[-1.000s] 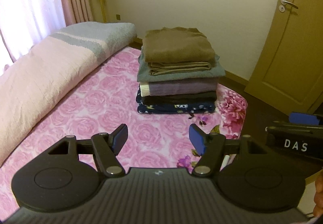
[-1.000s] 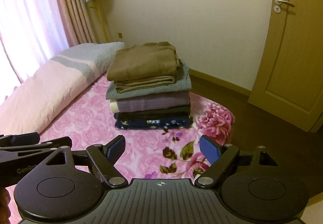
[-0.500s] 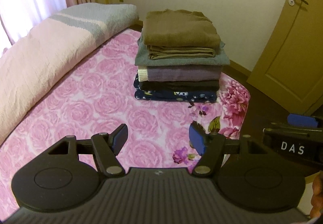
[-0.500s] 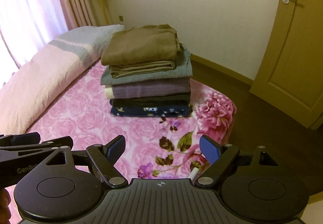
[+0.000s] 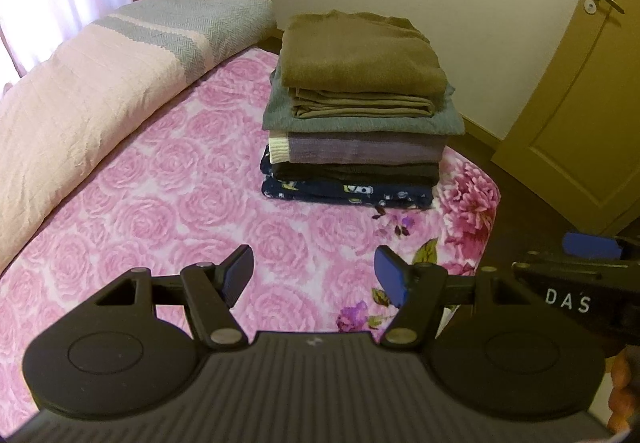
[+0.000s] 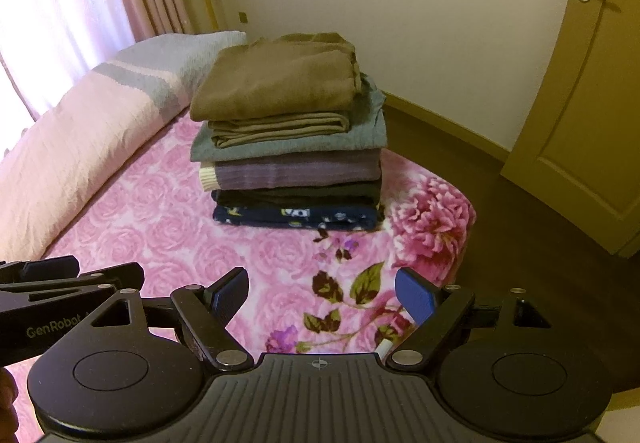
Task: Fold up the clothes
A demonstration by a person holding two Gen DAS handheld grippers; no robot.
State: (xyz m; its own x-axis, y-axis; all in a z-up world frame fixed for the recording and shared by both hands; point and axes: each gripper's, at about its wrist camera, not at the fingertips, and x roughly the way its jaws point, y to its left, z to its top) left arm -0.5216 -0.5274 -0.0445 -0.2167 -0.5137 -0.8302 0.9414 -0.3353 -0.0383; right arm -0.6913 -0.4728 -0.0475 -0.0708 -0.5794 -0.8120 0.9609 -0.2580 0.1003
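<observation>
Black hand-held gripper (image 5: 314,277) — blue pads (image 5: 390,277), silver screws.

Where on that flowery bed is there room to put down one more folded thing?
The rose blanket lies bare between the rolled pink quilt and the stack of folded clothes, and again in front of the stack. It is crowded only at the far right corner, where the stack sits near the edge.

Pink rose-print blanket (image 5: 168,203), olive top sweater (image 5: 360,55) (navy patterned bottom)
</observation>
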